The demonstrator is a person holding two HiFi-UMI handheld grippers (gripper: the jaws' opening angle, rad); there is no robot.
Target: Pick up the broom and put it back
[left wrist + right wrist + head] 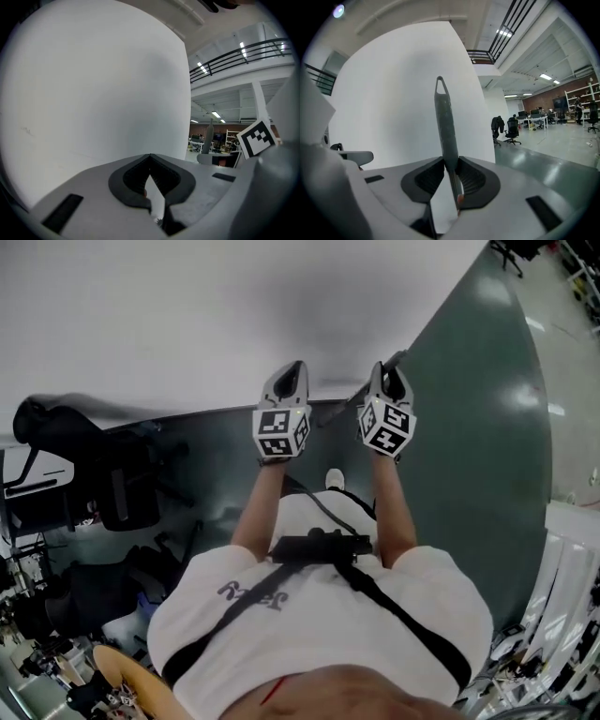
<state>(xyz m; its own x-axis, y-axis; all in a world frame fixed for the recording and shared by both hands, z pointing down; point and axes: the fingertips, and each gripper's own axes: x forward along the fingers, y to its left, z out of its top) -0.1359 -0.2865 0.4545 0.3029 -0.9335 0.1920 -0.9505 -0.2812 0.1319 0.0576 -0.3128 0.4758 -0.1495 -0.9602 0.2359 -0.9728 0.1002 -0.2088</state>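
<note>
Right gripper: jaws clamped on the grey-green broom handle. The handle runs up from the pads at frame centre, with its hanging loop at the top. Left gripper: jaws together, nothing between them. In the head view both sit side by side, mid-frame, facing the white wall above the dark green floor.

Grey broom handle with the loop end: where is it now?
Right gripper view, centre: the grey broom handle rises, loop end up, clamped in the right gripper, before the white wall. The left gripper sits just to its left.
</note>
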